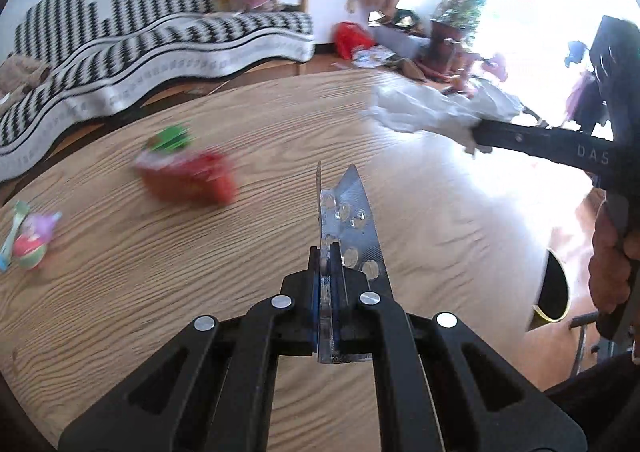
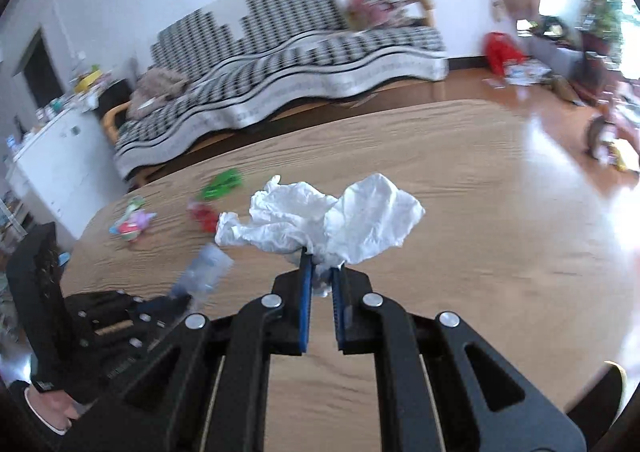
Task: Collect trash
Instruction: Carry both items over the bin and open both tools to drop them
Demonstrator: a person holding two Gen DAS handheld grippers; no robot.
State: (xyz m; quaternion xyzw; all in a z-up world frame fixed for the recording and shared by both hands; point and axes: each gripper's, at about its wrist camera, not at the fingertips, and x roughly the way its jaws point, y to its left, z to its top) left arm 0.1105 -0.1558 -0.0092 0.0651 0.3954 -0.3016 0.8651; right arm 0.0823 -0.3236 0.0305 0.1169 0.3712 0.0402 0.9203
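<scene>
left wrist view: left gripper (image 1: 326, 252) is pinching a silver blister pack (image 1: 352, 220) edge-up over the wooden table (image 1: 240, 124).
right wrist view: right gripper (image 2: 320, 266) is clamping a crumpled white tissue (image 2: 320, 220) above the table.
remaining trash: red wrapper (image 1: 188, 178), green wrapper (image 1: 170, 138) and pink wrapper (image 1: 34, 238) are lying on the table's left part.

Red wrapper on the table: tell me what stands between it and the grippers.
No object blocks the red wrapper; bare table lies before it. But both grippers are occupied: the left gripper is shut on a blister pack, the right gripper on a crumpled tissue.
</scene>
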